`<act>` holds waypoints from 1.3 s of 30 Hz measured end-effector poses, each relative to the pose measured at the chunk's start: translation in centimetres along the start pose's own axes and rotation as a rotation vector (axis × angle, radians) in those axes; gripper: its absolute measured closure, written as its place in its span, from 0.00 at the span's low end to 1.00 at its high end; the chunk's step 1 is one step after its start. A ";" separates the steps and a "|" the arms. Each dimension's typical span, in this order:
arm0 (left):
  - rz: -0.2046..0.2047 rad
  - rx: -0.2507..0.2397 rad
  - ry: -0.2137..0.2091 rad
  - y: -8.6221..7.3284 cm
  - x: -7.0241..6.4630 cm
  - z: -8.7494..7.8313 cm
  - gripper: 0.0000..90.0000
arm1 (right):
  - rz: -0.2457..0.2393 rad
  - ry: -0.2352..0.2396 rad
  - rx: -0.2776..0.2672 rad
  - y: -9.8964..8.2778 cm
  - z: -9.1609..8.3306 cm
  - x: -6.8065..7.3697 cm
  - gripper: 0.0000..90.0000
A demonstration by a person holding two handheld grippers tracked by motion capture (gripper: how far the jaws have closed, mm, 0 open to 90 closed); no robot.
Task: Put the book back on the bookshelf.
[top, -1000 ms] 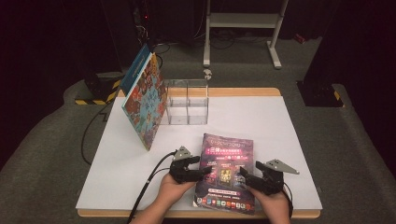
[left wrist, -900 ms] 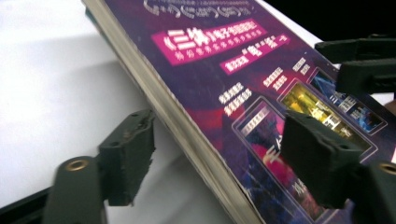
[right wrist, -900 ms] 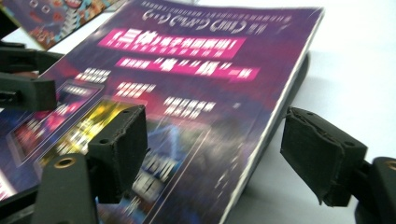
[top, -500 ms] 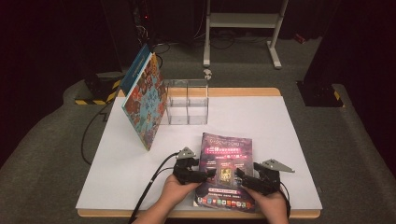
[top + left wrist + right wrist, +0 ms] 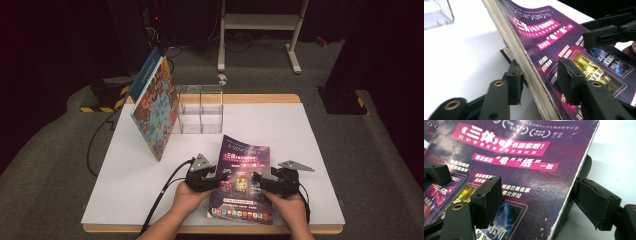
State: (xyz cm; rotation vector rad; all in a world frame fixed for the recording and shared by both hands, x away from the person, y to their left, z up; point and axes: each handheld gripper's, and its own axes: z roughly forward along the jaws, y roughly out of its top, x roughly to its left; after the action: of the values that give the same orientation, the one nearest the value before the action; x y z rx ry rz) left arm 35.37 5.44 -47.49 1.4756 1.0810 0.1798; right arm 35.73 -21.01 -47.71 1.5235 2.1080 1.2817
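A purple paperback book (image 5: pixel 242 170) lies near the front edge of the white table (image 5: pixel 300 140), its far end slightly raised. My left gripper (image 5: pixel 217 180) has just been closing on the book's left edge. In the left gripper view the book (image 5: pixel 564 37) runs between the jaws of the left gripper (image 5: pixel 540 82); one pad sits under the pages, the other on the cover. My right gripper (image 5: pixel 257 181) is at the book's right edge. In the right gripper view the book (image 5: pixel 524 157) sits between the wide-set jaws of the right gripper (image 5: pixel 539 202), which stand open around that edge.
A colourful picture book (image 5: pixel 156 112) leans against a clear acrylic box (image 5: pixel 201 110) at the back left, with a blue book (image 5: pixel 145 75) behind it. A black cable (image 5: pixel 160 195) trails off the table's front. A metal stand (image 5: pixel 260 30) is on the floor beyond.
The left jaws have narrowed onto the book's left edge. The right gripper has slid left over the right edge. The book's far end has risen a little.
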 end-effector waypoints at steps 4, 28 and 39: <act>0.050 -0.022 0.000 -0.2 -0.4 -0.2 0.73 | -0.003 -0.017 -0.017 -0.1 -0.5 0.1 0.37; 0.059 -0.037 -0.043 -0.6 -1.2 -0.4 0.84 | 0.048 0.031 -0.035 -1.6 -1.6 -0.2 0.39; 0.010 -0.067 -0.055 0.2 -1.4 -1.1 0.86 | -0.043 0.010 -0.113 -1.0 -3.3 0.7 0.69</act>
State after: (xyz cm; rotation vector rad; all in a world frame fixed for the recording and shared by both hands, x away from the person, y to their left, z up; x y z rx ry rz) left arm 33.99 5.33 -46.40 1.4183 1.0141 0.1798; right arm 32.70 -22.18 -46.35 1.4206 2.0260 1.3715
